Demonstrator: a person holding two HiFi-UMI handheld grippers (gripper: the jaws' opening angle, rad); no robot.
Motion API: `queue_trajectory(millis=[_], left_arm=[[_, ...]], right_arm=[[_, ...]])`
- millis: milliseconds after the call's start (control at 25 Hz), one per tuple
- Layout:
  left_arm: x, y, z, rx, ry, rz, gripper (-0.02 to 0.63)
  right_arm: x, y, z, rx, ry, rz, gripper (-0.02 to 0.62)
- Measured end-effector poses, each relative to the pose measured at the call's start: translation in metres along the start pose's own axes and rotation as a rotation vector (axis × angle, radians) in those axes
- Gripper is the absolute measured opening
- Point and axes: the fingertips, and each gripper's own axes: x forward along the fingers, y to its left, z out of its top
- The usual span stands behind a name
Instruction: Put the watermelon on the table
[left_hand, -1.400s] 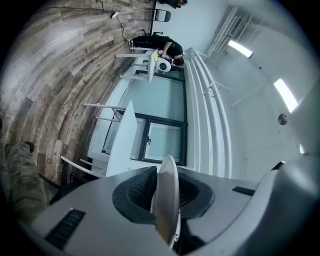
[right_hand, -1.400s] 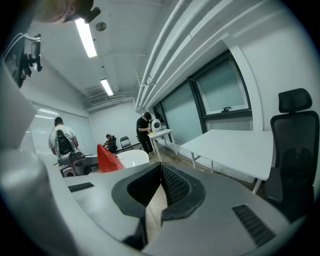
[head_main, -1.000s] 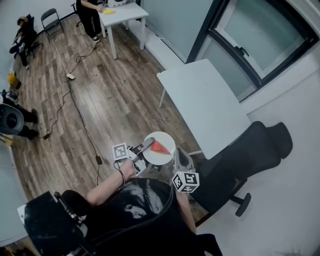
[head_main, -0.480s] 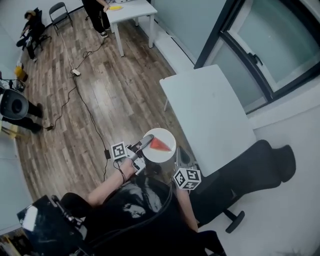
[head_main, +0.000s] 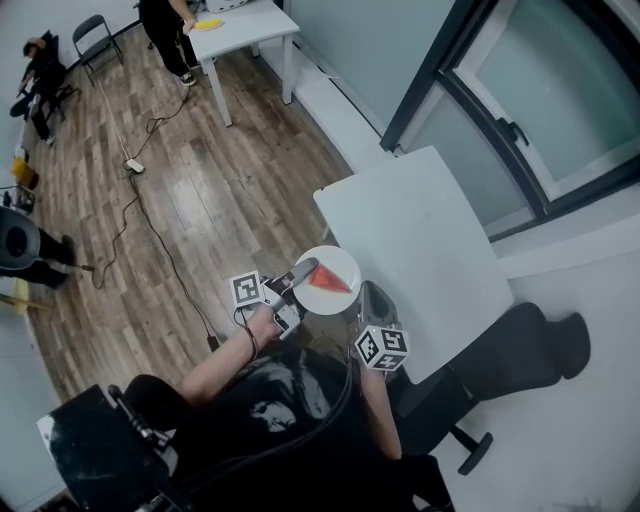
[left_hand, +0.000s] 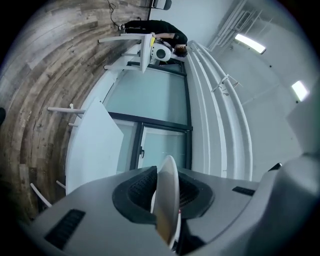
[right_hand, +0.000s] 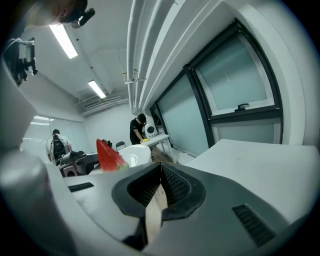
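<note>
Beside the near edge of the white rectangular desk (head_main: 420, 230), a round white plate (head_main: 342, 262) is gripped by its rim, the left claw (head_main: 298, 274) being clamped on it. A red triangular watermelon slice (head_main: 325, 280) is carried on the plate, just beyond the left claw's tips and not touched by them. The right claw (head_main: 371, 296) is held just beside the plate's other side, its jaws pressed together with nothing between them.
</note>
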Motion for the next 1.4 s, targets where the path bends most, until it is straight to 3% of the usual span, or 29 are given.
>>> queue_trajectory(millis=[160, 440, 720, 1040, 1280, 1400], left_arm=[[0.027, 0.015, 0.034, -0.006, 0.056, 0.029, 0.058], [0.057, 0.049, 0.067, -0.090, -0.008, 0.091, 0.058], [0.122, 0.066, 0.100, -0.027, 0.008, 0.105, 0.058], [0.218, 0.128, 0.146, -0.001, -0.018, 0.158, 0.057], [0.278, 0.178, 0.158, -0.008, 0.038, 0.237, 0.058], [0.310, 0.208, 0.179, -0.030, 0.029, 0.232, 0.057]], right_arm=[[0.027, -0.010, 0.005, 0.076, -0.018, -0.061, 0.011], [0.077, -0.037, 0.013, 0.087, 0.056, -0.069, 0.011], [0.132, -0.074, 0.045, 0.045, 0.062, -0.024, 0.011], [0.186, -0.129, 0.052, 0.000, 0.153, 0.038, 0.011], [0.224, -0.181, 0.032, -0.013, 0.222, -0.027, 0.011], [0.245, -0.194, 0.033, 0.000, 0.240, -0.057, 0.011]])
